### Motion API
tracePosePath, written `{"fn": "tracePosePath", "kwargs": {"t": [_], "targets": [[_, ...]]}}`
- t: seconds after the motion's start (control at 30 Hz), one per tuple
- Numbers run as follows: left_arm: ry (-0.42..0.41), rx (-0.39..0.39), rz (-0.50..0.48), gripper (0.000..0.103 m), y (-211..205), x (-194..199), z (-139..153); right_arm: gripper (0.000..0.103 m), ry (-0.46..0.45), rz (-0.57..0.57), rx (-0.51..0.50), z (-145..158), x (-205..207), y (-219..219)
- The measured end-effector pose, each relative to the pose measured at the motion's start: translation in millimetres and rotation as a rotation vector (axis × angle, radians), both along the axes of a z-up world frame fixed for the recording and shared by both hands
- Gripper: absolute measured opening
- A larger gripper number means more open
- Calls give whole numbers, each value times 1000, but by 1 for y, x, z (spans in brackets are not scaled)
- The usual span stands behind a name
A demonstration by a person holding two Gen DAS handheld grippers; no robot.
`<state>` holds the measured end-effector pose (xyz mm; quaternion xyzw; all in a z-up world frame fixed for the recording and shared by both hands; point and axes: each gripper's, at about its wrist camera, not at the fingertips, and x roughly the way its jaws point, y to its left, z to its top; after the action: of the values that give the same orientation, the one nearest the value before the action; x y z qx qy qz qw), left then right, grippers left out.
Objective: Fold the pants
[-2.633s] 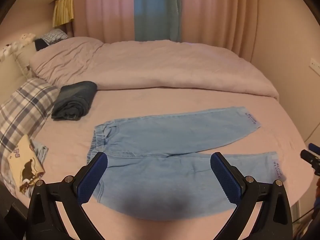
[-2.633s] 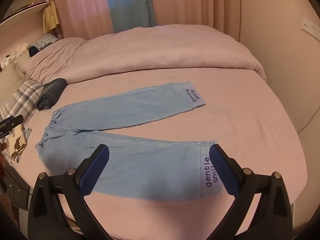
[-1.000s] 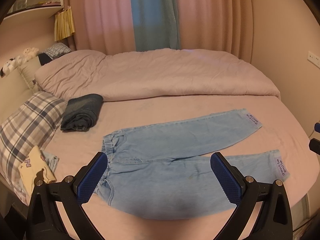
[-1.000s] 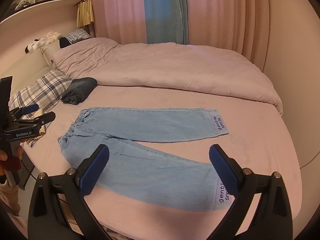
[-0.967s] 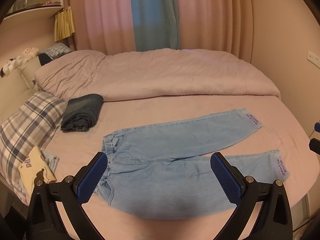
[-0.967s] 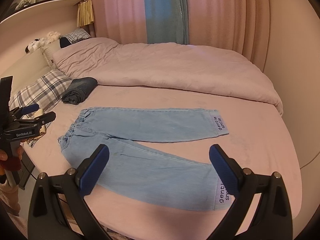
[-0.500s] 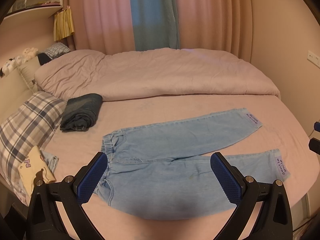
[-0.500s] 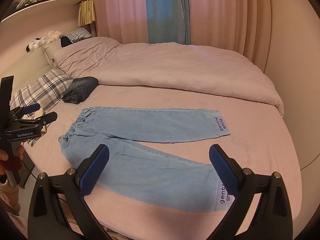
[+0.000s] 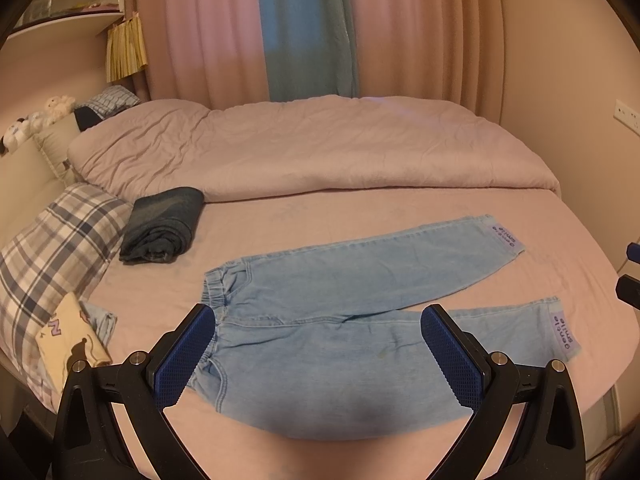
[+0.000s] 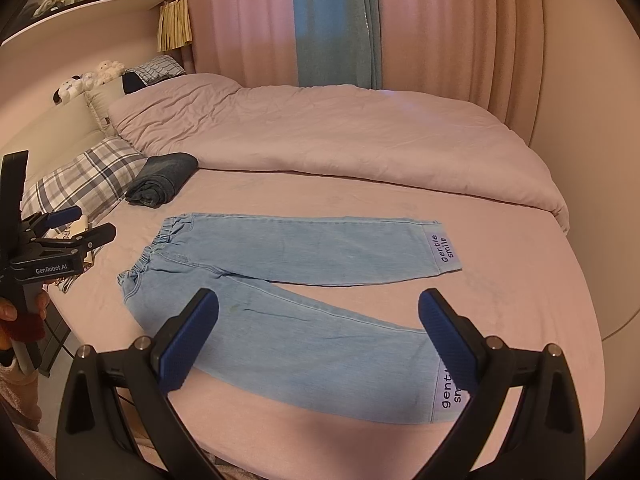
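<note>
Light blue denim pants (image 9: 340, 320) lie flat on the pink bed sheet (image 9: 360, 216), waistband to the left, legs spread apart to the right, with "gentle smile" cuffs. They also show in the right wrist view (image 10: 304, 292). My left gripper (image 9: 320, 356) is open and empty, held above the near edge of the pants by the waist. My right gripper (image 10: 318, 340) is open and empty, held above the near leg. The left gripper also shows at the left edge of the right wrist view (image 10: 60, 240).
A folded dark denim garment (image 9: 164, 224) lies near a plaid pillow (image 9: 52, 248). A cream printed cloth (image 9: 72, 344) sits at the bed's left edge. A rumpled pink duvet (image 9: 312, 148) covers the far half. Curtains hang behind.
Both grippers have pulled back and up from the pants since 2.6 s ago, and the right view has swung left. In the last second almost nothing moved.
</note>
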<state>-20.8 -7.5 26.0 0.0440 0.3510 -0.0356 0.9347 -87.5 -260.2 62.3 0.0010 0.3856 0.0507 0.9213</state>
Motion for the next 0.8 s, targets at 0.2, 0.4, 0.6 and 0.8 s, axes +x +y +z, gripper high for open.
{"fn": "tracePosePath", "kwargs": {"t": [0.2,0.4,0.6,0.8], "targets": [[2,3,-1,103,-1,1,-1,101,2,-1,-1,-1,-1,1],[2,3,-2,103,-1,1,-1,101,3,-2,-3,-1,0,2],[7,4,-1,103,-2,2,-5,101,4,-2,-3,-3,-1,1],[26,2,4,103,0,6,-13,101,19,-6,-3,-10,1,2]]}}
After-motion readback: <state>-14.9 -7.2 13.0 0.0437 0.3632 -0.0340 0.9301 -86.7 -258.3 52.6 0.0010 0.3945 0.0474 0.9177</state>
